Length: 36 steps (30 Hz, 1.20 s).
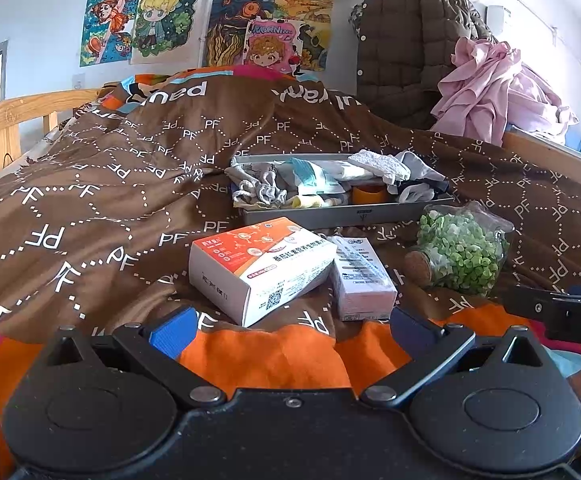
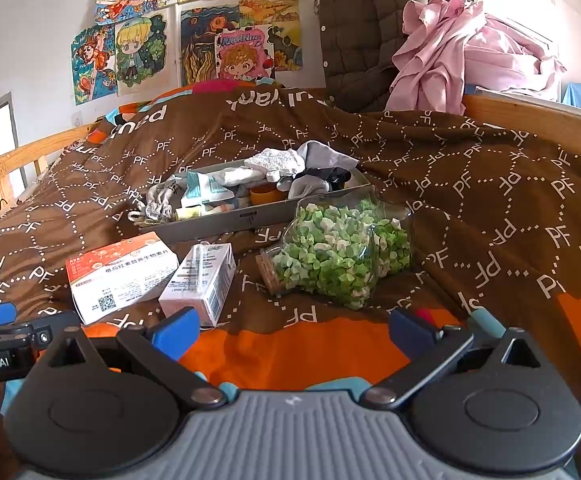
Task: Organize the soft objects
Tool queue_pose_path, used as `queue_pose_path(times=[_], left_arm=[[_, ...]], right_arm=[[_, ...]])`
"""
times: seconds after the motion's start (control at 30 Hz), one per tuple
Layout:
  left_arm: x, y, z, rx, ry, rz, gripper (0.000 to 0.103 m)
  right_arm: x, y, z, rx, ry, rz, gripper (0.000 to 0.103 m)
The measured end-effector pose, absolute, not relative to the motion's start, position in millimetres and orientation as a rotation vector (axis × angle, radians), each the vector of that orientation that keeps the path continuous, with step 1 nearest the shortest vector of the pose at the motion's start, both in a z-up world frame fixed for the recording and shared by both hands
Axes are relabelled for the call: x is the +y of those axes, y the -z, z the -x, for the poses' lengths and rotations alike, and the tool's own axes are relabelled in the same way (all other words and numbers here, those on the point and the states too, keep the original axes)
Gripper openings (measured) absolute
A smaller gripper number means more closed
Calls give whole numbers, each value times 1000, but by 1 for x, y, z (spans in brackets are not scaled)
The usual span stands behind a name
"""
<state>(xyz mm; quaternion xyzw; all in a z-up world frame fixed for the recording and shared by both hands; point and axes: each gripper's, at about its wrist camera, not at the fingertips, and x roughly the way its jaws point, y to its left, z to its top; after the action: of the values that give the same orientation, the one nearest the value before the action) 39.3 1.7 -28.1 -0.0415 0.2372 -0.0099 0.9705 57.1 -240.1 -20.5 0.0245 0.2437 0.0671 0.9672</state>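
Observation:
A grey tray (image 1: 342, 213) on the brown bedspread holds several socks and soft cloths (image 1: 382, 166); it also shows in the right wrist view (image 2: 226, 222). My left gripper (image 1: 290, 330) is open and empty, low over the orange blanket edge, just short of an orange-and-white box (image 1: 262, 268). My right gripper (image 2: 294, 330) is open and empty, near a small white carton (image 2: 202, 280) and a glass jar of green pieces (image 2: 338, 256). The right gripper's finger shows at the left view's right edge (image 1: 562, 312).
The white carton (image 1: 362, 276) and jar (image 1: 462, 256) lie in front of the tray. A brown quilted coat (image 1: 410, 48) and pink cloth (image 1: 490, 88) hang at the back right. A wooden bed rail (image 1: 6, 120) runs along the left. Posters cover the wall.

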Motion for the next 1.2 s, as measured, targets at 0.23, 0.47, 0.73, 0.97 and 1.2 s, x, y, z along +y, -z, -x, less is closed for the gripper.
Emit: queue_pose_path(times=[0.23,0.47,0.73,0.97,1.2], left_arm=[[2,28,-39,482,20,82,102],[2,29,-39,482,19,82,102],[2,29,-40,482,20,82,102],[2,29,-40,483,20,82,102],[2,29,-40,483,19,81,102]], right_arm=[[-240,21,-57,494,-135,-48,103],[-240,21,-57,496,-136,-47,103],[-240,21,-57,499,-136,-46,103],[-239,20,-58,499,-136,-46,103],[-240,21,-57,502,-138,-45,103]])
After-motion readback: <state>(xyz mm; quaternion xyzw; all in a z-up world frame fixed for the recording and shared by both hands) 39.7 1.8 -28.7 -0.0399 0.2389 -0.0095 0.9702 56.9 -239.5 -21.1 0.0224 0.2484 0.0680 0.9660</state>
